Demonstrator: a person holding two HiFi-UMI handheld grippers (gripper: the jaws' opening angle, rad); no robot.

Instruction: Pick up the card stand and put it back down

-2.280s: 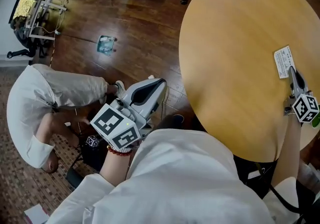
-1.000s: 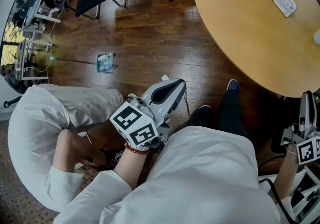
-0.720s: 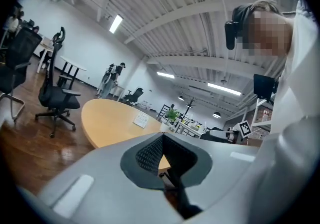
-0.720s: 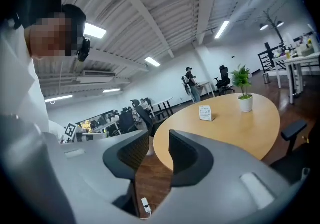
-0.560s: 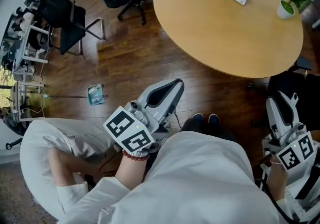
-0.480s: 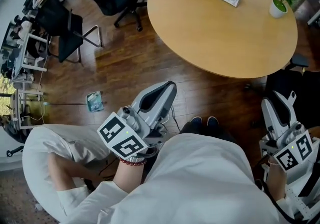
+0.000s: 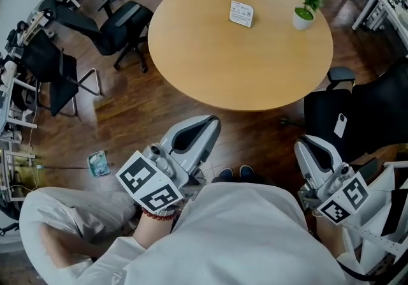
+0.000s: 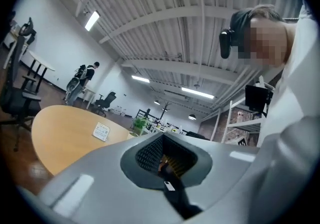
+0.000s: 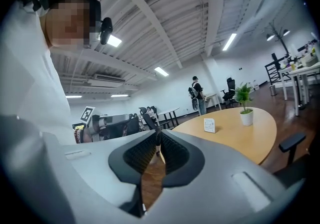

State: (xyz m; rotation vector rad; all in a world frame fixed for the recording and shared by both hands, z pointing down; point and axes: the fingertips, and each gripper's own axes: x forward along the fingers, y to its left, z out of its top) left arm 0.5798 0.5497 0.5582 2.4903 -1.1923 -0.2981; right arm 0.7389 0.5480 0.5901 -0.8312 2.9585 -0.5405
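Note:
The white card stand [image 7: 241, 13] stands upright on the far part of the round wooden table [image 7: 210, 67], with no gripper near it. It also shows small in the left gripper view as the card stand [image 8: 101, 131], and in the right gripper view as the card stand [image 9: 209, 125]. My left gripper [image 7: 213, 122] is held low by my body, well short of the table, jaws together and empty. My right gripper [image 7: 305, 143] is likewise near my body at the right, shut on nothing. The tips of the left gripper [image 8: 162, 135] and the right gripper [image 9: 158, 134] meet.
A small potted plant [image 7: 306, 3] stands on the table right of the card stand. Black office chairs [image 7: 121, 22] are at the table's left, another black chair [image 7: 357, 111] at its right. A small blue item [image 7: 97, 162] lies on the wooden floor. A distant person [image 9: 196, 92] stands by desks.
My right gripper has left the card stand on the table and drawn back beside my body, jaws now together. The view has pulled back, so the whole table shows farther away.

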